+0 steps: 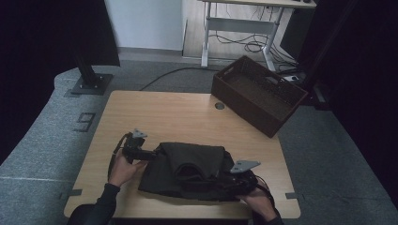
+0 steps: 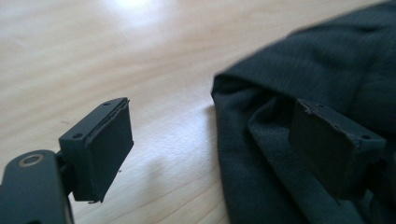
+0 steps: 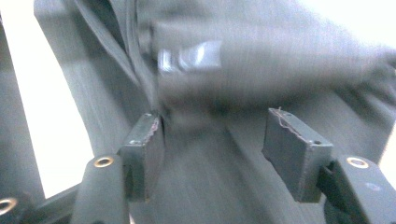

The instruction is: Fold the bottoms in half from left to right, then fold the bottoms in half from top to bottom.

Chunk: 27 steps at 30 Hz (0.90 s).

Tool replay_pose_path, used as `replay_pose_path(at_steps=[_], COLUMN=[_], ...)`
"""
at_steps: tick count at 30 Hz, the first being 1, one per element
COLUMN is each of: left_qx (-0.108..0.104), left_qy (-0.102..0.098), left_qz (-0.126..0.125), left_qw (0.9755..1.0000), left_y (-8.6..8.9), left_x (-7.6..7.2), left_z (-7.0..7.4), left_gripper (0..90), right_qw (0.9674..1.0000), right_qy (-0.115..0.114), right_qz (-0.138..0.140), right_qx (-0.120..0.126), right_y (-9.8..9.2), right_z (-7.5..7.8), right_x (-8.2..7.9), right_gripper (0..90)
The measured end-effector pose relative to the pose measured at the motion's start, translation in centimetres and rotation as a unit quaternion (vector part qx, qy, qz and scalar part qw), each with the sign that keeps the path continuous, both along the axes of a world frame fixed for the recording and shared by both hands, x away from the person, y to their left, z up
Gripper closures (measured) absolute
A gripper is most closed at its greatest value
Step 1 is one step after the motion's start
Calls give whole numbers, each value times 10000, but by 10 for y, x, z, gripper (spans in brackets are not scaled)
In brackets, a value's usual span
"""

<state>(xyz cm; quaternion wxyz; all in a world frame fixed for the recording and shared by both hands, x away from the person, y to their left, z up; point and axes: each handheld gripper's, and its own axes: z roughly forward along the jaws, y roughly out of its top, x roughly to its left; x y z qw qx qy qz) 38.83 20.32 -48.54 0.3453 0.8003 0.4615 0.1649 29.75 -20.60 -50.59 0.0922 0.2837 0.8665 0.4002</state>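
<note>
**Two grippers at the edges of a dark garment**

Nearest the high camera are the person's two forearms, entering at 6 o'clock. The left gripper [image 1: 149,153] sits at the garment's 9 o'clock edge; its own view shows the jaws spread wide, one over bare wood and the other lying against the cloth's rim, nothing pinched between them. The right gripper [image 1: 233,180] is at the garment's 4 o'clock corner (its grey three-cornered plate catches the light). In its own blurred view the jaws stand apart with fabric lying between and beyond them; the pads do not press on it.

The dark garment [image 1: 187,171] lies folded and rumpled on the near half of the worktop [image 1: 173,112], roughly central and close to the 6 o'clock edge. A fold or opening shows at its middle.

A brown woven basket [image 1: 258,93] rests at the worktop's 2 o'clock corner, well apart from the garment. A small round grommet [image 1: 219,106] lies just beside it.
</note>
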Motion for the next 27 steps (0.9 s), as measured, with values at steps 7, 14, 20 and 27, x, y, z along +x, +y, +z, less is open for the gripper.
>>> replay_pose_path(at_steps=[7, 14, 20, 27], left_qx=[-211, 151, 180, 482], left_qy=[-221, 34, 251, 165], left_qz=[-560, -1437, -1715, -1748], left_qw=[9980, 9895, 9847, 9833], left_y=[-39, -76, -66, -65], left_x=[13, 1, -30, -48], left_z=[28, 11, -12, -32], left_gripper=[110, 0, 0, 0], right_qw=[9977, 9933, 9911, 9897], right_qy=[76, 29, 169, 175], right_qz=[-599, -1064, -1318, -1387], right_qx=[320, 458, 108, -296], right_y=[-22, 5, 19, 25], right_z=[15, 28, 4, -18], right_x=[20, 49, 51, 39], right_gripper=[296, 215, 164, 138])
